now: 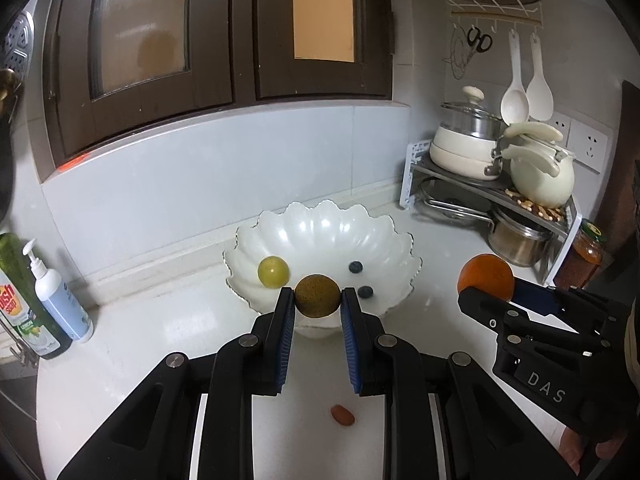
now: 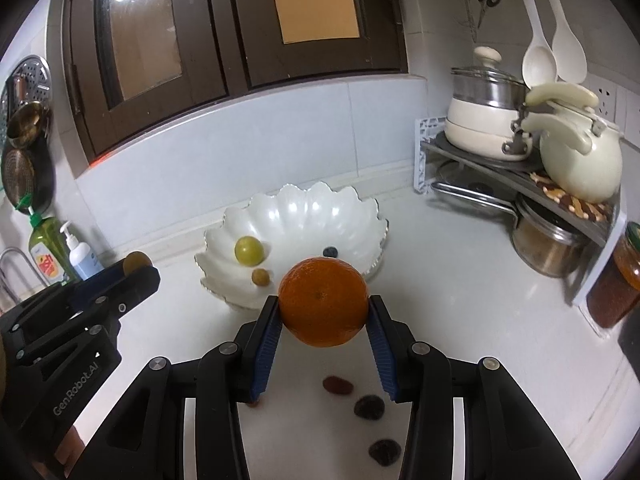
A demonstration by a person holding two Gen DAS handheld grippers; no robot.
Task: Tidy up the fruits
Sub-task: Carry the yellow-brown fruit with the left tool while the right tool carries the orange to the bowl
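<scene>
The left gripper [image 1: 317, 296] clamps a small brown fruit [image 1: 317, 295] above the white bowl [image 1: 384, 240]'s near rim. The right gripper [image 2: 323, 309] grips an orange [image 2: 323, 302], beside it. Bare counter [image 2: 460, 300] runs right to the pot rack [image 2: 500, 168]; the bowl sits near the back edge.

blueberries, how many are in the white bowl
2. One blueberry lies toward the back right of the white bowl; the other blueberry lies nearer the front rim. More could be hidden behind the held fruit.
</scene>
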